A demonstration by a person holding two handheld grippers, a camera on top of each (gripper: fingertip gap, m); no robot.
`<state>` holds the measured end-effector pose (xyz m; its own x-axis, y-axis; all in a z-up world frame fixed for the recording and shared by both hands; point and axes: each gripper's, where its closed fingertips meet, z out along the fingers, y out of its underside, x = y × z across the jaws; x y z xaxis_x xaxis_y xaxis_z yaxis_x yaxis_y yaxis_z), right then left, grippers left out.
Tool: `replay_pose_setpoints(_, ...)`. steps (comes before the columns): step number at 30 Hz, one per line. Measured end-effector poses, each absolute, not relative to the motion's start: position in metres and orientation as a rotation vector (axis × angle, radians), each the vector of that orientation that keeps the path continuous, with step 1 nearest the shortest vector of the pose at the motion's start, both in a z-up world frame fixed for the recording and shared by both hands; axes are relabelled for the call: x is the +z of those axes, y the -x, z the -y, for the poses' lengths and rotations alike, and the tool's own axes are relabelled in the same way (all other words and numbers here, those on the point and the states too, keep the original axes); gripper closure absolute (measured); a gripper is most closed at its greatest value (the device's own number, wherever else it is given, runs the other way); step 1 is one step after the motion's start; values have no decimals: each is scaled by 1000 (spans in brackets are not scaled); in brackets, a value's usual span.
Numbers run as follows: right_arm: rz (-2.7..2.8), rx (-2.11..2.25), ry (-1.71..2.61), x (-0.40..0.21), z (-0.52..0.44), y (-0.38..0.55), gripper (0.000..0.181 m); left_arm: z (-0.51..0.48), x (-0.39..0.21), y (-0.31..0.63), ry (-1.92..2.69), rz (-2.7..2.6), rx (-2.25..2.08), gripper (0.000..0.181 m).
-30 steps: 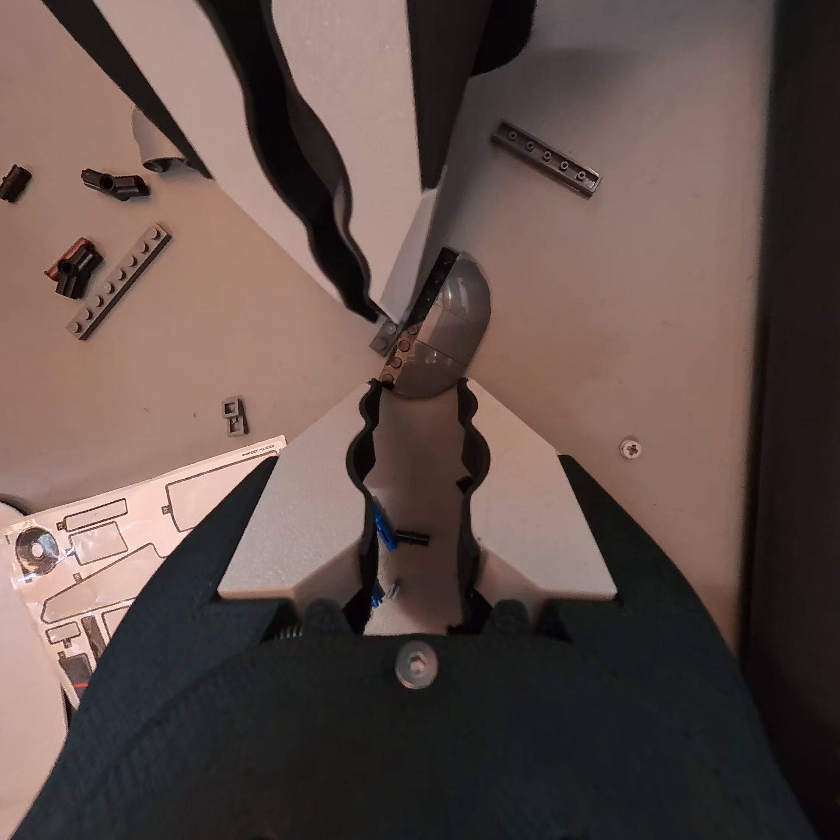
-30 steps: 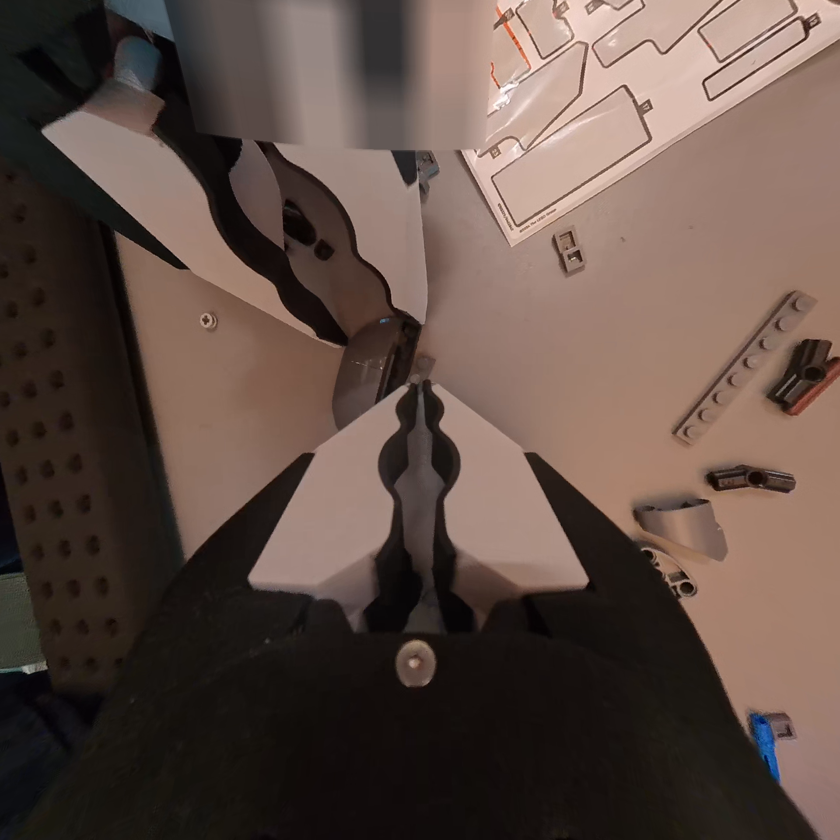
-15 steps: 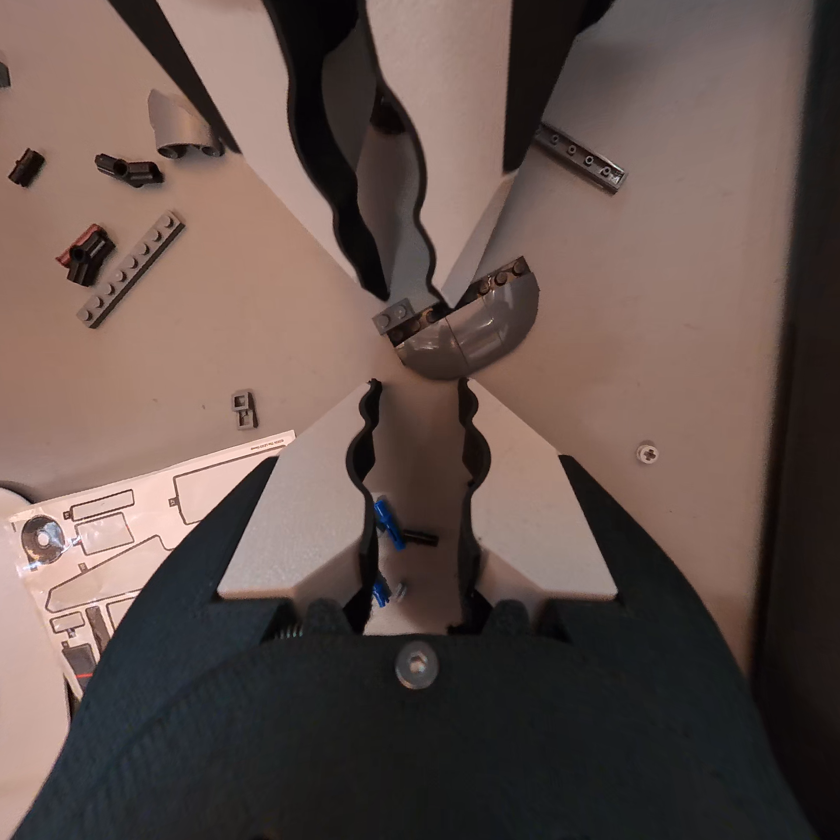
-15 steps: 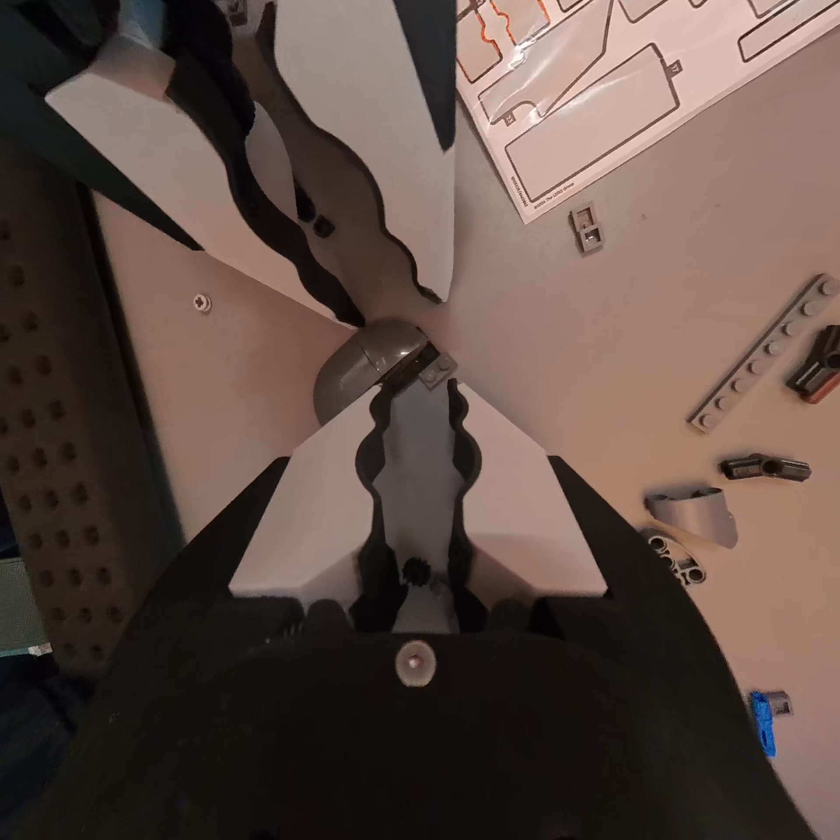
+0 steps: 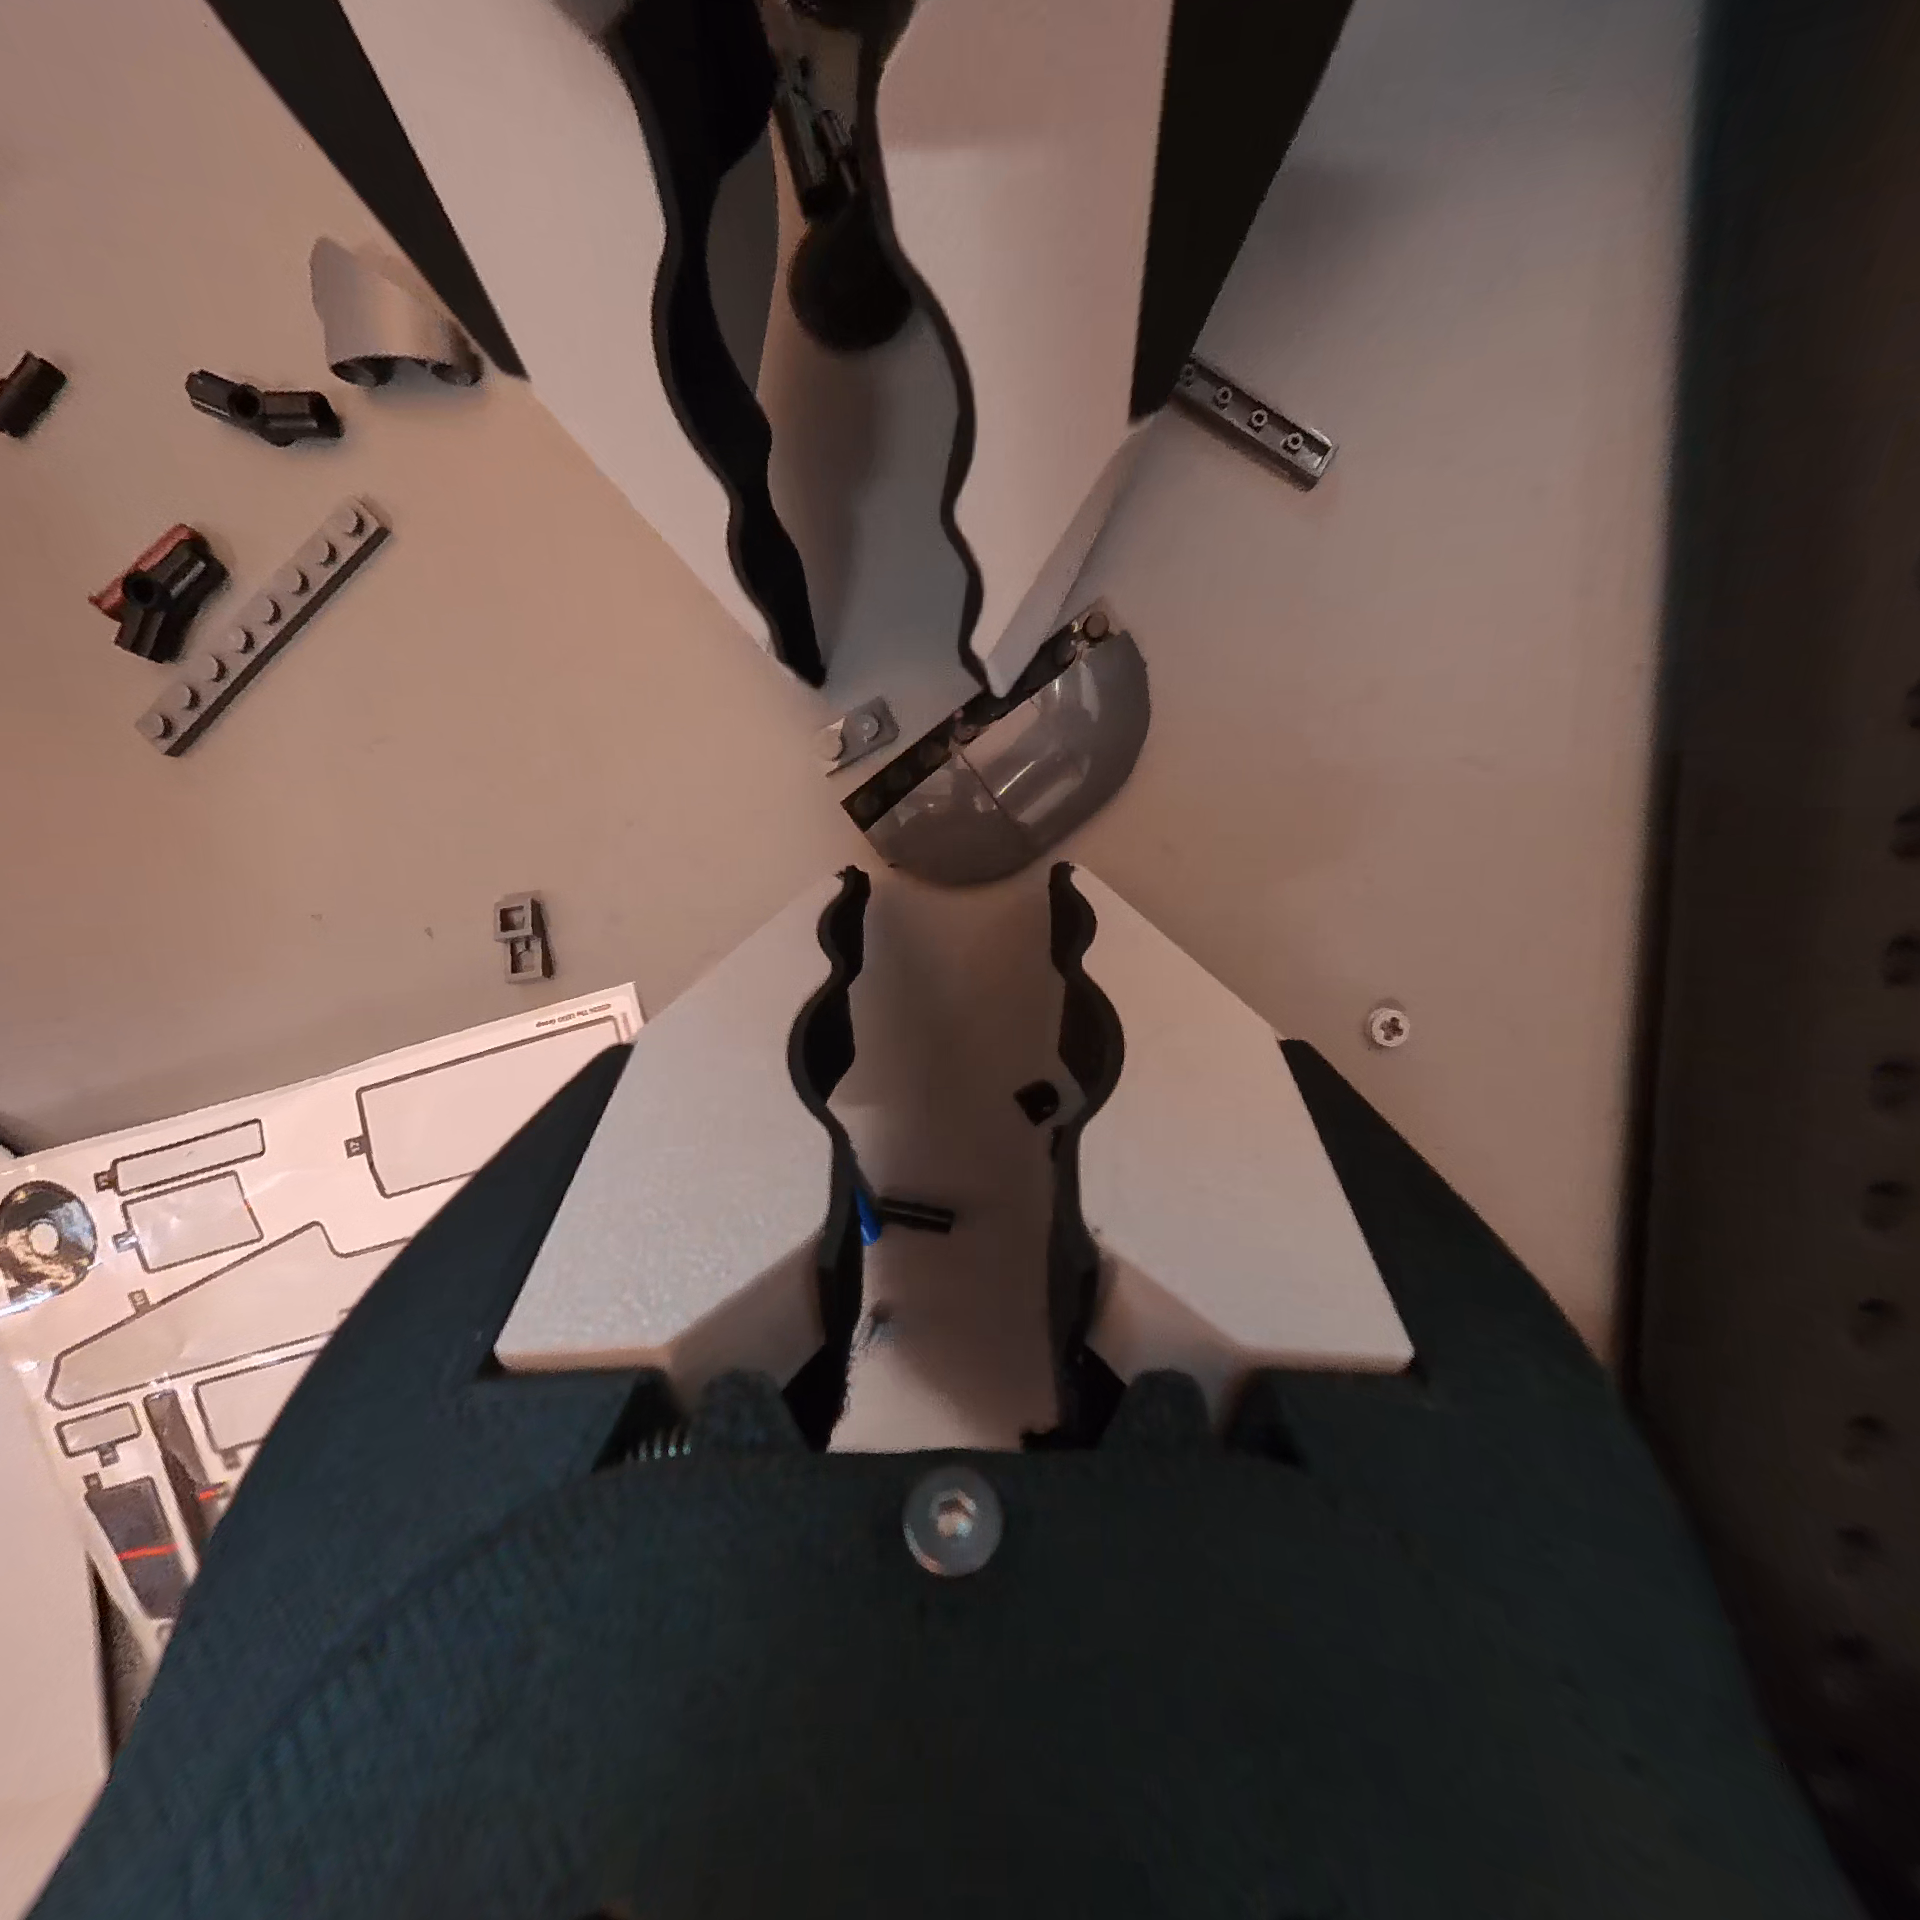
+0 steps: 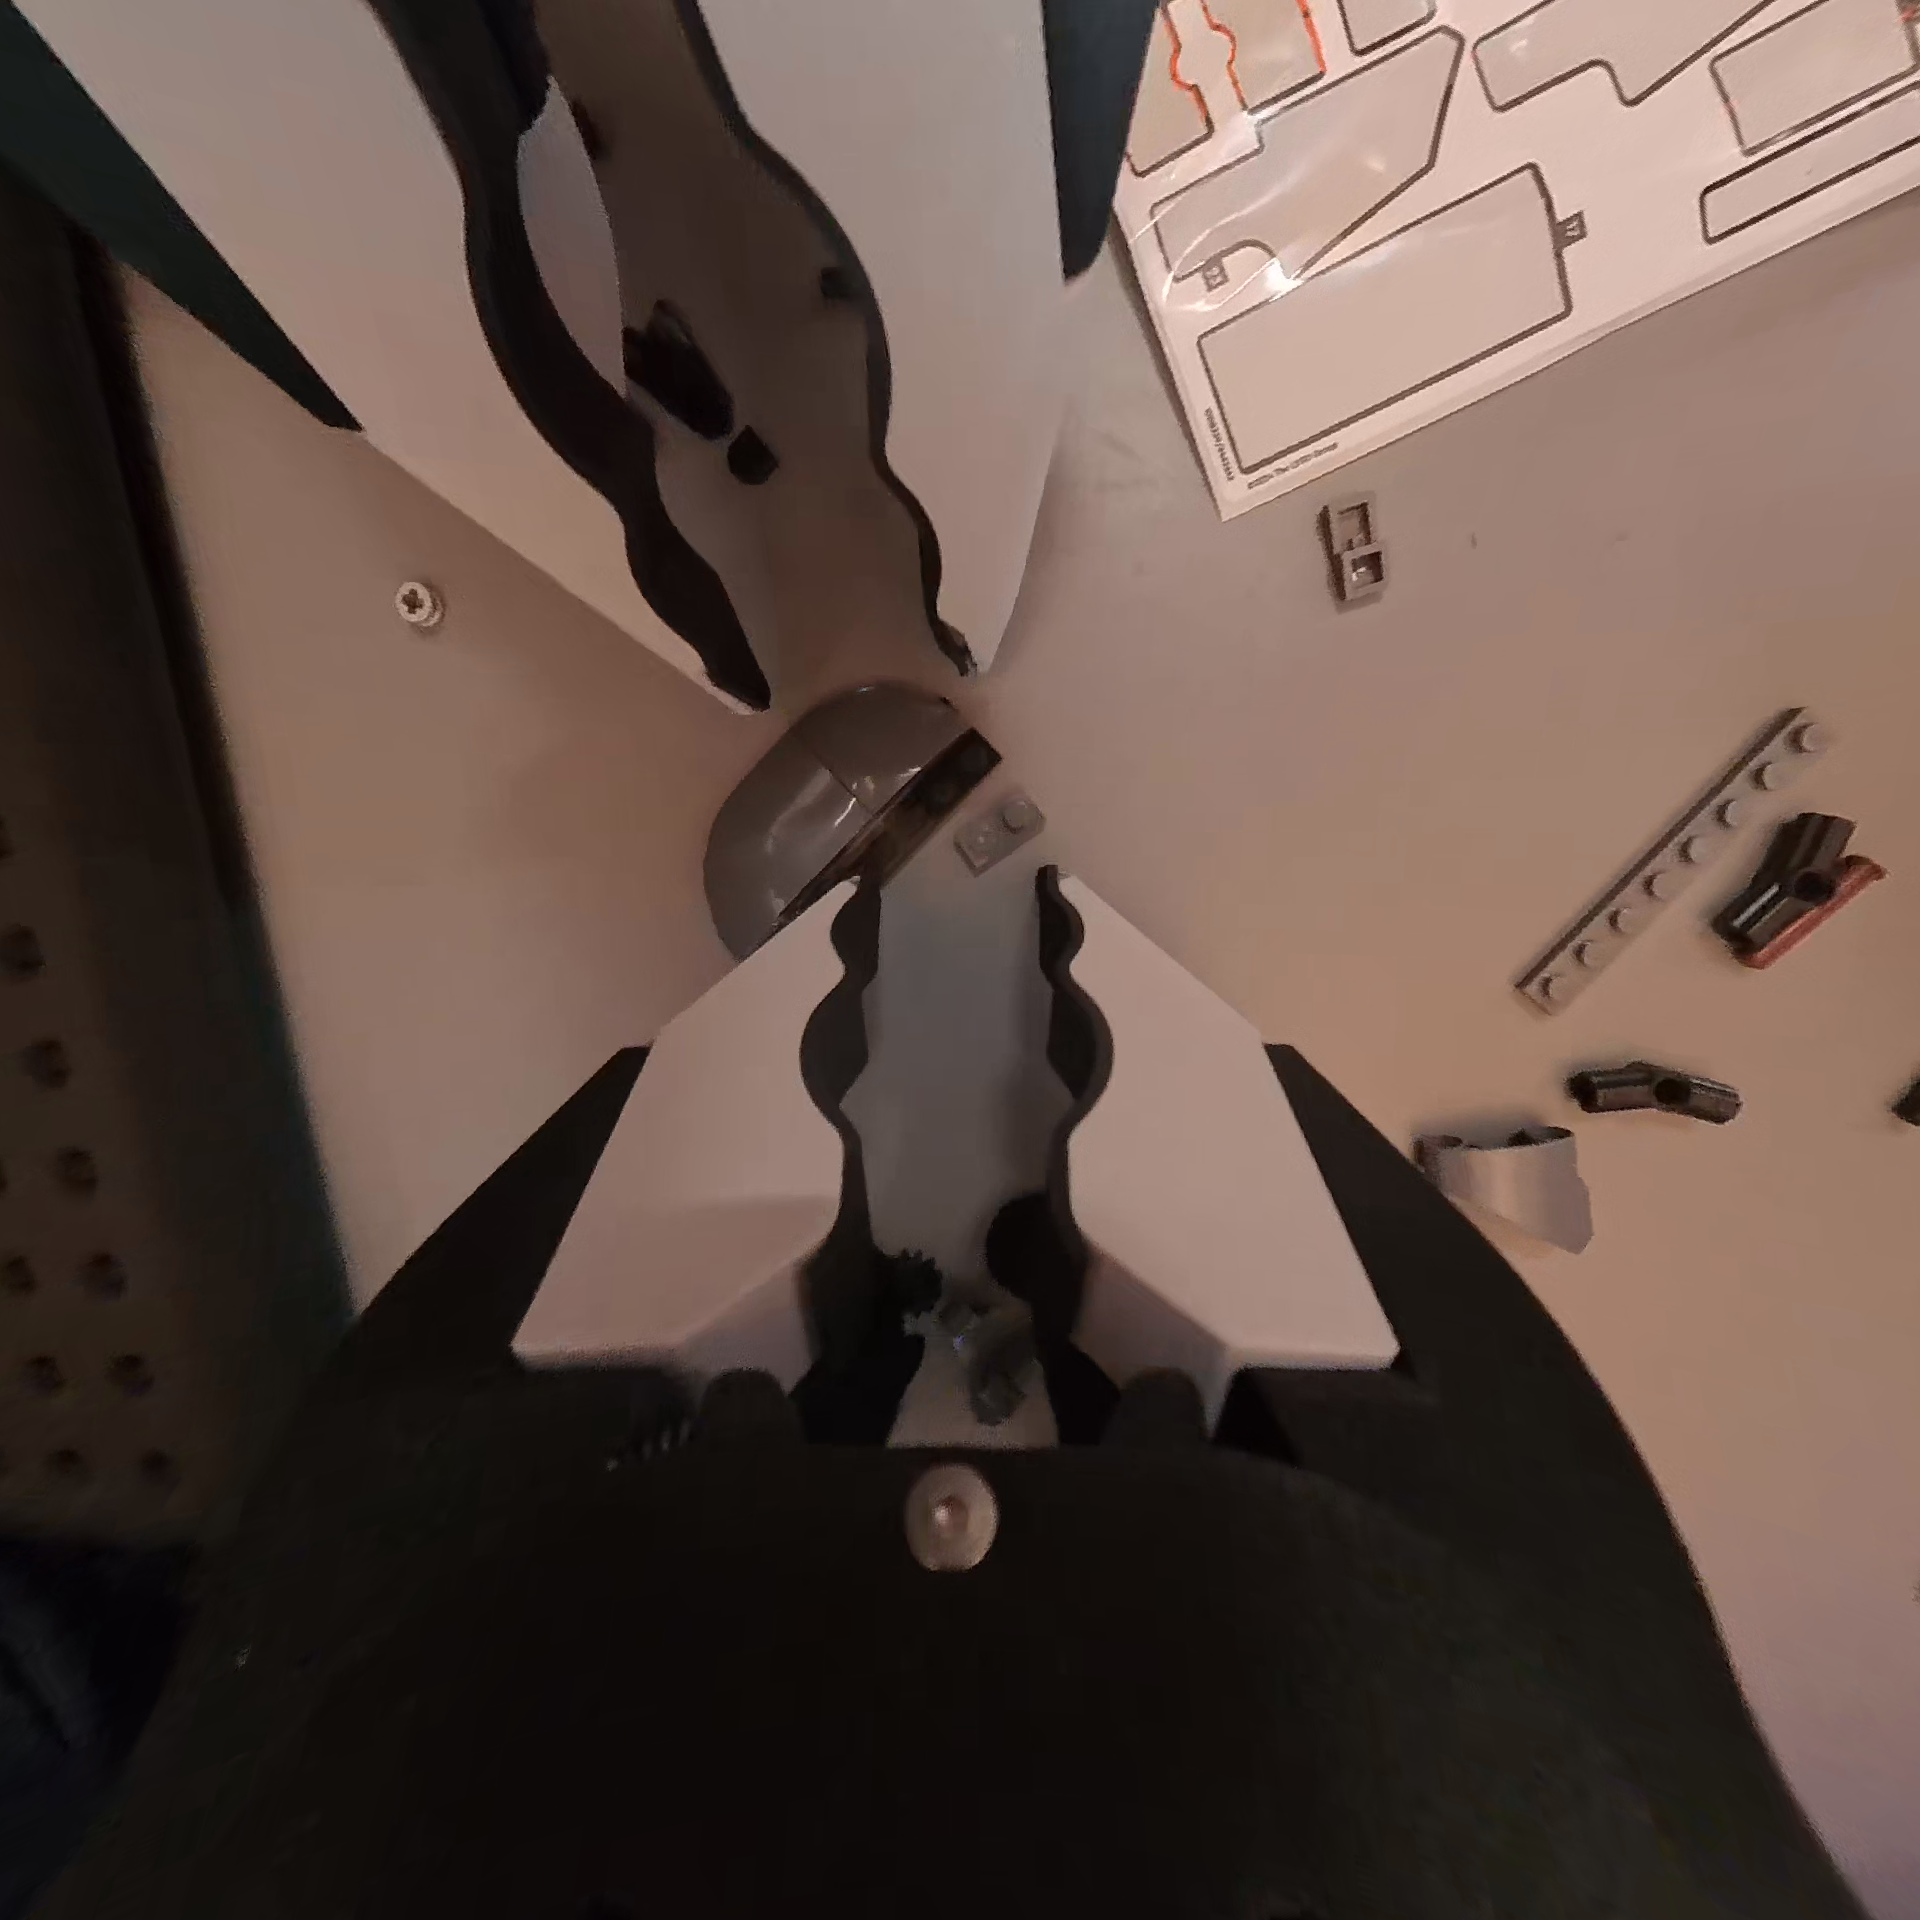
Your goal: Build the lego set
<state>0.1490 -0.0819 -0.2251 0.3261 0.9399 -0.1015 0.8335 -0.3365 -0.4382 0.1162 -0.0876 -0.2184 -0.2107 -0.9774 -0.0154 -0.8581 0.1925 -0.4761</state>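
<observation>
Nearby, long grey plate (image 6: 1673,855), sticker sheet (image 6: 1475,239), small grey plate (image 6: 1000,828) beside dark curved assembly (image 6: 821,810).

Looks like a lab or workshop bench, not a home. Plain pale tabletop (image 5: 1299,883) w/ a bare screw head (image 5: 1388,1027) sunk into it. Along one edge there's a dark perforated panel (image 6: 62,1091), rows of round holes, pegboard-type. Loose grey & black lego bits scattered about, e.g. a long studded plate (image 6: 1673,862), plus a printed sticker sheet (image 6: 1507,208). Dim warm light, no furniture or walls in sight.
</observation>
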Motion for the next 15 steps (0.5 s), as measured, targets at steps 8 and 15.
replay_pose_setpoints(8, 1551, 578, 2317, -224, 86, -144, 137, 85, -225, -116, 1761, -2154, -524, 147)
replay_pose_setpoints(15, 1478, 662, 2321, -222, 81, -124, 138, 69, -223, -106, 1805, -2108, -511, 148)
